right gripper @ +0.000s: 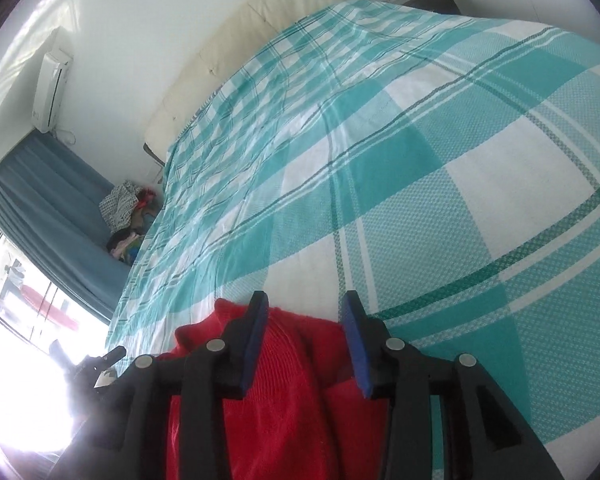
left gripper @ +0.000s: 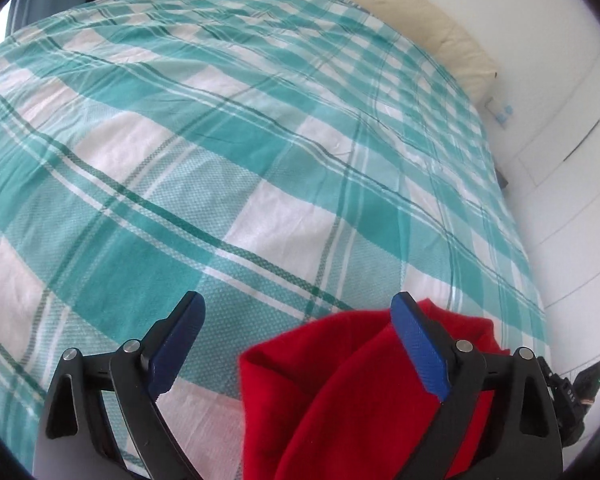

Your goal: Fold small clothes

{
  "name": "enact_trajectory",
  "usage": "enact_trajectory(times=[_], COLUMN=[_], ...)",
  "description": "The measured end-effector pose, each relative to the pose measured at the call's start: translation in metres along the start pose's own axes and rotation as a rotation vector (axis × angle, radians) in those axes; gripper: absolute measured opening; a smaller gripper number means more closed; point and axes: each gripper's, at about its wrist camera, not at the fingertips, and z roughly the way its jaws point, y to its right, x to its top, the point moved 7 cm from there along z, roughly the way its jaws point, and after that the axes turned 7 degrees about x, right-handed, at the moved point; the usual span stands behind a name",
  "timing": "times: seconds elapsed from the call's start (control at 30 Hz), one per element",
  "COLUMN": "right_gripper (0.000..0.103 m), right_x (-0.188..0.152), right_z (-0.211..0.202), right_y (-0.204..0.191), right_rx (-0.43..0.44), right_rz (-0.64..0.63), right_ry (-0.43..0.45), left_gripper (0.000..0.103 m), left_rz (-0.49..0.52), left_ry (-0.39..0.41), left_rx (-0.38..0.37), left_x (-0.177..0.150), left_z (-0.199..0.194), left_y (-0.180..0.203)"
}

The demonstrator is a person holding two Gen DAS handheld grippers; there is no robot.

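L gripper (left gripper: 298, 314) stands wide apart, released: its left pad hangs over bare sheet, its right pad (left gripper: 418, 346) lies against the red garment (left gripper: 324, 400) without pinching it. The garment sits bunched at the near edge of the bed w/ the teal-and-white plaid sheet (left gripper: 228, 152), under and betw. both tools. R gripper (right gripper: 305, 314) has its jaws partly apart w/ the red knit between them; pads don't look to press on it, so I'd call it let go, not grasping. Risk, as I judge it: cloth is lumped, w/ a loose flap showing in the L view, so a fold started now would likely trap layers or come out crooked; also it's close to the bed edge, so a pull toward the person could drag it off. Around: cream headboard (right gripper: 236, 28) at the far end, AC unit (right gripper: 52, 88) high on the wall, blue curtain (right gripper: 56, 208), pile of clothes (right gripper: 126, 220) beside the bed, well apart. Nothing on the sheet blocks spreading the garment out.
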Motion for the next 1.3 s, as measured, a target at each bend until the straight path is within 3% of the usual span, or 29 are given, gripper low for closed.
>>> enact_trajectory(times=[0.17,0.33,0.53,0.6,0.87,1.3], right_gripper=[0.041,0.046,0.050,0.056,0.057,0.057], right_x=[-0.019,-0.069,-0.131,-0.142,-0.151,-0.154], right_z=[-0.050,-0.101,-0.149,-0.160,-0.160,-0.154], right_y=[-0.012,-0.027,-0.062,-0.072,-0.084,-0.082], right_rx=[-0.058,-0.092,-0.103,-0.096,-0.173,-0.166], right_rz=[-0.124,-0.203,-0.319,-0.358,-0.512,-0.507], right_ry=[-0.015,-0.054,-0.062,-0.039,0.003,-0.009], left_gripper=[0.095,0.096,0.098,0.098,0.098,0.098], left_rz=[0.135,0.297,0.359,0.367,0.382,0.369], left_ry=[0.040,0.067,0.142,0.162,0.222,0.203], left_rx=[0.068,0.152,0.191,0.200,0.279,0.307], left_x=[-0.034,-0.097,-0.155,-0.162,-0.164,-0.168], left_z=[-0.051,-0.101,-0.140,-0.142,-0.130,-0.130], left_y=[-0.015,-0.012,-0.008,-0.007,-0.010,-0.017])
